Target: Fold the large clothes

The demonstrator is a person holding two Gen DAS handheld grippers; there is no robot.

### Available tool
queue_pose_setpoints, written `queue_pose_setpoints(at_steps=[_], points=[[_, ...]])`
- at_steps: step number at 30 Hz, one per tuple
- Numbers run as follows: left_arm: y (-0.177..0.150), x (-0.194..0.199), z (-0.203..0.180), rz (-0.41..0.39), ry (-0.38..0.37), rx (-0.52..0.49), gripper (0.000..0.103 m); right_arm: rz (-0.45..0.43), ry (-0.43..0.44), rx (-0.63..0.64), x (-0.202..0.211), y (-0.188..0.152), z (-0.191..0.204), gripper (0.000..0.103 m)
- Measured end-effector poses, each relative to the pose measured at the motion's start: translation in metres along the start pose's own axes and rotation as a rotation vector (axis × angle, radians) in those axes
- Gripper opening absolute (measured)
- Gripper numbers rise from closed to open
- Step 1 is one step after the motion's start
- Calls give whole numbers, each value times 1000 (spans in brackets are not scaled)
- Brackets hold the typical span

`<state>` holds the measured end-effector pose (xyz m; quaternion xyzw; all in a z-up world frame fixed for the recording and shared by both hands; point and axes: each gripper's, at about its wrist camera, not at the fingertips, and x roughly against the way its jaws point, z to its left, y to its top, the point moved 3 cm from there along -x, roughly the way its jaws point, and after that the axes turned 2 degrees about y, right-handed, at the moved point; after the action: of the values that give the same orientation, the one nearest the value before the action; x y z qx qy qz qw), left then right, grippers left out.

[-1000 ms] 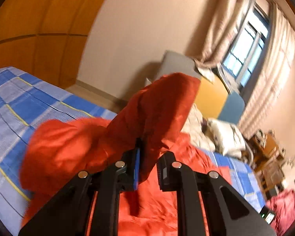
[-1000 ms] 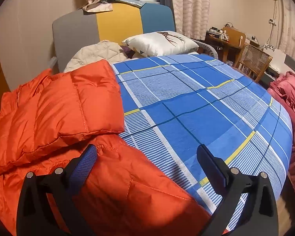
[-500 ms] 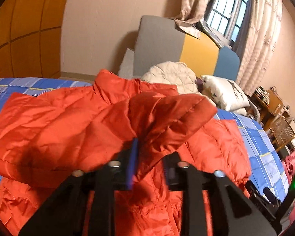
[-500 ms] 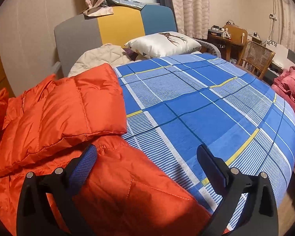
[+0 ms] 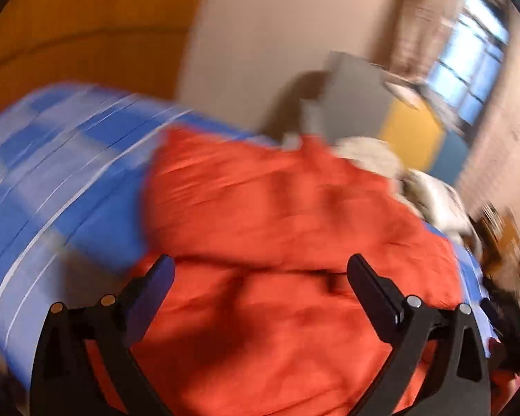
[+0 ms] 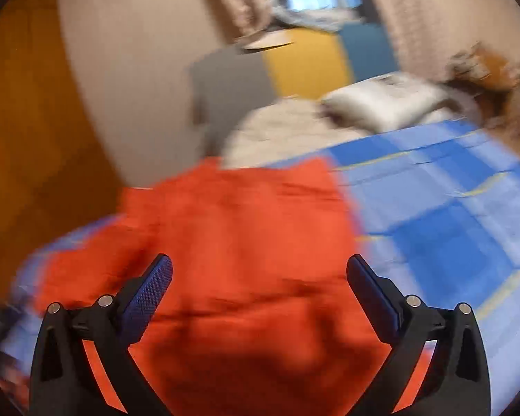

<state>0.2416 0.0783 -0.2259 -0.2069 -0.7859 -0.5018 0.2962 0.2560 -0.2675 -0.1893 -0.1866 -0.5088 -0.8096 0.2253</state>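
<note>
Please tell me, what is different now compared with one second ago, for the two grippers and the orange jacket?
The left gripper let go of the orange jacket sleeve it had pinched; its jaws are opening, nothing between them, and the sleeve lies folded across the jacket. The right gripper swung left toward the jacket. Unchanged: right jaws open and empty, jacket on the blue checked bedspread.

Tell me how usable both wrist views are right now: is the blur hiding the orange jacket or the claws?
Left wrist view: heavy motion smear across the orange jacket and blue plaid bedsheet; the left claw stays sharp, jaws opening, nothing pinched. Right wrist view: similar smear, seams unreadable; the right claw is crisp and wide apart, a dark shadow on the jacket below it. Fisheye bends both.
</note>
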Motion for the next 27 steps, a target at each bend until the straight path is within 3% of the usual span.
queue_pose_setpoints(at_steps=[2, 5, 7, 9, 11, 12, 16, 20, 23, 25, 26, 27], points=[[-6, -13, 33, 93, 53, 112, 98, 95, 140, -99, -29, 8, 18, 94], [-17, -31, 55, 213, 34, 214, 95, 232, 205, -191, -77, 8, 37, 85], [-20, -36, 57, 237, 29, 210, 95, 281, 212, -220, -97, 5, 44, 83], [-17, -39, 50, 230, 60, 130, 95, 308, 199, -206, -112, 2, 52, 79], [-10, -44, 47, 228, 68, 112, 95, 312, 202, -183, -120, 0, 60, 50], [-5, -48, 48, 225, 62, 127, 95, 318, 208, -173, -122, -2, 64, 42], [18, -61, 52, 204, 71, 172, 95, 271, 208, -114, -110, 3, 79, 23], [41, -59, 49, 100, 82, 123, 97, 141, 201, -54, -75, 20, 86, 16], [49, -53, 50, 22, 115, 61, 100, 111, 192, -69, -64, 22, 78, 16], [50, -54, 48, 7, 162, 11, 100, 108, 144, -82, -65, 14, 66, 13], [48, -58, 50, -1, 237, -20, 101, 107, 104, -87, -67, 11, 58, 12], [48, -63, 51, 14, 246, -28, 101, 118, 91, -97, -71, 7, 51, 12]])
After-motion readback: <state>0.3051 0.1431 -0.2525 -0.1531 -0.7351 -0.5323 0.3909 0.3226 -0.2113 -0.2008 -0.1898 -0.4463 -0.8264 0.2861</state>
